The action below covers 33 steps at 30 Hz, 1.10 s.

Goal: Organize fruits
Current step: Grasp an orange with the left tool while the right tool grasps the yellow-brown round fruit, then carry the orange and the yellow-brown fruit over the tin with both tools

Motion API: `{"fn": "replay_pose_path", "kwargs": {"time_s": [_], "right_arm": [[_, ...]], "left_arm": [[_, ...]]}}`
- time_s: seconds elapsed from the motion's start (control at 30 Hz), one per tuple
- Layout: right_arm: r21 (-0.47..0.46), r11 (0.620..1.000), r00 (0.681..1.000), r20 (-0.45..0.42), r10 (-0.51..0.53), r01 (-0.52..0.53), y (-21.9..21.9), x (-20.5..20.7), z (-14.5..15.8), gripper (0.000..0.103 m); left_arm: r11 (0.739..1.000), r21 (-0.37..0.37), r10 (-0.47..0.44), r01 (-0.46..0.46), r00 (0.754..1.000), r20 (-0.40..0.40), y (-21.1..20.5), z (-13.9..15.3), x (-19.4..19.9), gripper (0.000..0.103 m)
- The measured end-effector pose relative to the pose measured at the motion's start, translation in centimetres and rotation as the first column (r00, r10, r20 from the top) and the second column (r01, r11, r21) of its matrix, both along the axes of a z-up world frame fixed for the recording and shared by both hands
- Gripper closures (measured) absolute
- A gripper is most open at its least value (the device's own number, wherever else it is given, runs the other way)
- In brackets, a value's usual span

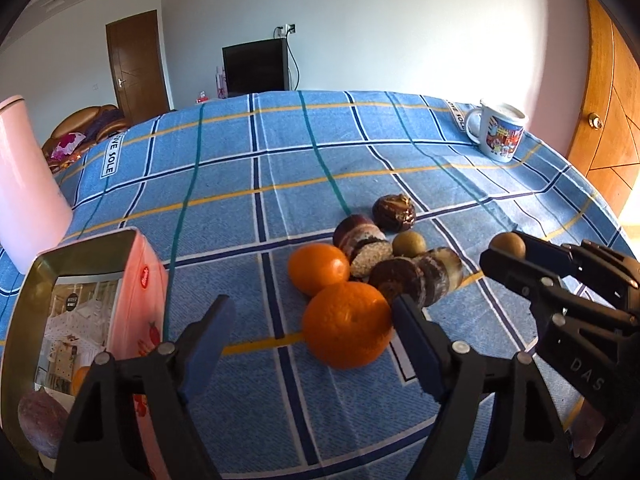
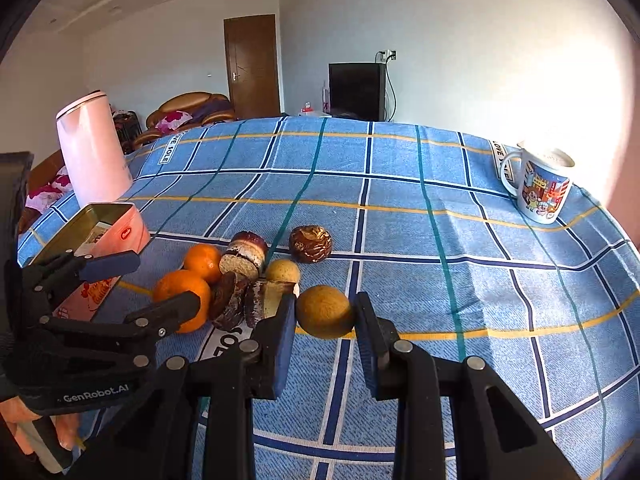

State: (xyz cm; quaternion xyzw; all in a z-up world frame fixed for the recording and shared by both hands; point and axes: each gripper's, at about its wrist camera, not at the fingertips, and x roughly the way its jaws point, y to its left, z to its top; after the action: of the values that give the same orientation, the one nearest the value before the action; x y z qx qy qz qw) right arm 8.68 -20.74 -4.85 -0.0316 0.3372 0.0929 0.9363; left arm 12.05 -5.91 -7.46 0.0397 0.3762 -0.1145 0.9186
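The right gripper (image 2: 324, 314) is clamped on a small round yellow-brown fruit (image 2: 325, 311), presumably to carry it to the open pink metal tin (image 2: 128, 226) near the left edge of the blue checked tablecloth (image 2: 400, 240). The left gripper (image 1: 312, 332) stands released, its pads either side of the nearer glossy orange (image 1: 346, 326), not pressing. That orange lies mid-table, touching a second orange (image 1: 318, 268), beside dark halved fruits (image 1: 414, 280).

oranges (image 1: 346, 326): two, touching | dark halved fruits (image 1: 416, 280): clustered behind | small tan fruit (image 2: 325, 311): between pads | tin (image 1: 132, 280): open
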Motion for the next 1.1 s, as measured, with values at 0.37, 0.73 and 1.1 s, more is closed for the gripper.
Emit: {"fn": "replay_pose_path", "kwargs": {"time_s": [0.37,0.73,1.1], "right_arm": [[-0.01,0.999,0.999,-0.007,0.035,-0.035,0.5,0.0,-0.2,0.072],[0.005,0.998,0.995,0.075,0.068,-0.069,0.6,-1.4,0.7,0.072],[0.016,0.996,0.986,0.143,0.082,-0.086,0.6,-2.5,1.4,0.072]], "left_arm": [[0.998,-0.026,-0.059,0.058,0.997,-0.04,-1.1,-0.5,0.1,0.053],[0.999,-0.036,0.008,-0.006,0.999,0.048,0.0,0.6,-0.8,0.054],[0.997,-0.047,0.072,-0.066,0.987,0.146,0.9,1.7,-1.9,0.054]]}}
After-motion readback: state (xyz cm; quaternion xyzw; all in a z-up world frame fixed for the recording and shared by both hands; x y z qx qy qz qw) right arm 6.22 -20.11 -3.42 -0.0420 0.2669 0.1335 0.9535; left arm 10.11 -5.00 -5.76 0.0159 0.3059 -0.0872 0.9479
